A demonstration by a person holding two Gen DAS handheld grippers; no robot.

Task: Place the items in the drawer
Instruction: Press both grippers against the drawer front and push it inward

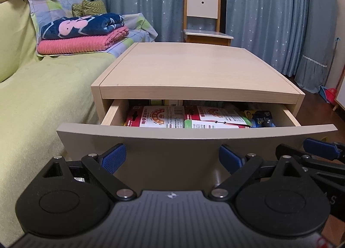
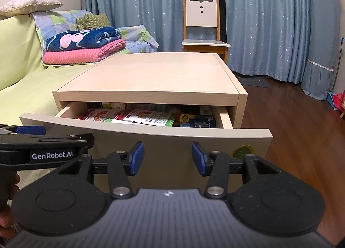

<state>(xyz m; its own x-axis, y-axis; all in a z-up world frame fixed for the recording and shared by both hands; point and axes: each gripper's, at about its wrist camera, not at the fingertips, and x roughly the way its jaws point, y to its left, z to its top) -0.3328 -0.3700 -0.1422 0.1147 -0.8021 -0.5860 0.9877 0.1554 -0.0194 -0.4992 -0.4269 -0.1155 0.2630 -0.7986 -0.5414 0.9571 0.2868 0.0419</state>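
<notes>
Left gripper [image 1: 172, 157] and right gripper [image 2: 167, 157] side by side before the drawer [image 2: 151, 146] front, jaws apart and empty. Pulled out from under the nightstand [image 1: 189, 66] top, packed with packets [image 1: 163, 117]; probably ready for closing.

"GenRobot.AI" stands in white on the left tool [image 2: 29, 132]; the drawer packets' [image 1: 163, 116] print is unreadable.
</notes>
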